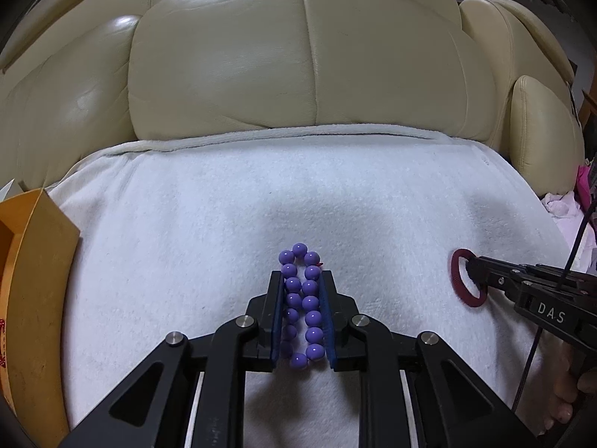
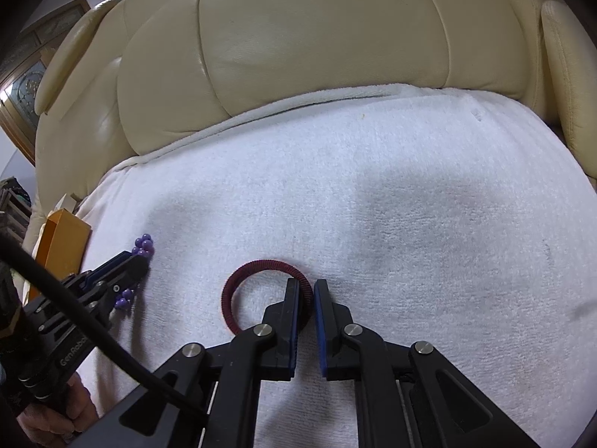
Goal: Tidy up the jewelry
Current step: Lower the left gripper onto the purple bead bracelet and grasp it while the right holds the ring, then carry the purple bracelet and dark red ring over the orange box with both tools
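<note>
A purple bead bracelet (image 1: 301, 300) lies squeezed into a long loop between the fingers of my left gripper (image 1: 300, 275), which is shut on it on the white towel (image 1: 186, 224). Its beads also show in the right wrist view (image 2: 143, 243). A dark red ring-shaped hair tie (image 2: 261, 267) lies on the towel. My right gripper (image 2: 306, 285) straddles its right edge, one finger inside the ring and one outside, jaws narrowly apart with the band between them. In the left wrist view the right gripper (image 1: 469, 269) reaches the hair tie (image 1: 457, 280) from the right.
An orange cardboard box (image 1: 33, 261) sits at the towel's left edge; it also shows in the right wrist view (image 2: 63, 242). The cream leather sofa back (image 1: 298, 74) rises behind the towel. Pink cloth (image 1: 559, 205) lies at the far right.
</note>
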{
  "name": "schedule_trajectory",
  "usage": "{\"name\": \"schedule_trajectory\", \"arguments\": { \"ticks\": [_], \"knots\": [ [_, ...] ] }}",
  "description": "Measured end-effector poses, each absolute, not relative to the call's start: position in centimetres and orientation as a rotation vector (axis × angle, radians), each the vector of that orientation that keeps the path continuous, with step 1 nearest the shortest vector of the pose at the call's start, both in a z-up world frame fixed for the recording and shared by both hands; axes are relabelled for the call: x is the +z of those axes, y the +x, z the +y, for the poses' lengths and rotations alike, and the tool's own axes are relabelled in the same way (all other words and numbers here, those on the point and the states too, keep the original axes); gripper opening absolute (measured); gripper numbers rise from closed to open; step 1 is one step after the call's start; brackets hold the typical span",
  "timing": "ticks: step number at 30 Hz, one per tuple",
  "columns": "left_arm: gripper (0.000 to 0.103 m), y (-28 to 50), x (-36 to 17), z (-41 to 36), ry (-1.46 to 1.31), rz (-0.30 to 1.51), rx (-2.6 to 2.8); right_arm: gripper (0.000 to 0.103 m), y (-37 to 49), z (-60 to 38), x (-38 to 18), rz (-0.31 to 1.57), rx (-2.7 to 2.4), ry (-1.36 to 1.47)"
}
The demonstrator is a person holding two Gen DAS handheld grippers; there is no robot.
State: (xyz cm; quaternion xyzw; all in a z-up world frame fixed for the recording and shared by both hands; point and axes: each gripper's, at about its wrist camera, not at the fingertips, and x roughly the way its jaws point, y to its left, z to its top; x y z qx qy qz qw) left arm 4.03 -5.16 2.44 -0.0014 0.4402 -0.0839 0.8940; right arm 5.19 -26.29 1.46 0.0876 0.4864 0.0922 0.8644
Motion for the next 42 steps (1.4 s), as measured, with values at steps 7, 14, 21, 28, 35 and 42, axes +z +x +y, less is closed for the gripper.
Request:
{"name": "schedule_trajectory", "arguments": {
  "ticks": [7,14,21,28,35,42],
  "knots": [
    [0.019,3.2,3.4,-3.9,0.003,0.895,-0.157,0.01,5.4,-26.1,1.8,1.013,0.229,0.214],
    [0.019,1.8,4.8,-3.0,0.018,0.859,-0.133,0.009,5.2,-24.2,2.5,0.976,0.26,0.197],
    [0.019,-0.2,6.8,-1.2,0.037,0.811,-0.083,0.009,4.5,-21.2,3.4,0.931,0.305,0.178],
    [0.019,-2.5,8.9,1.3,0.053,0.756,-0.013,0.009,3.8,-17.7,4.4,0.874,0.371,0.174],
    [0.019,-4.6,10.3,4.5,0.054,0.712,0.062,0.009,2.9,-13.3,5.2,0.823,0.45,0.164],
    [0.019,-6.2,11.2,7.7,0.031,0.682,0.128,0.009,1.8,-9.3,6.3,0.765,0.53,0.168]
  ]
}}
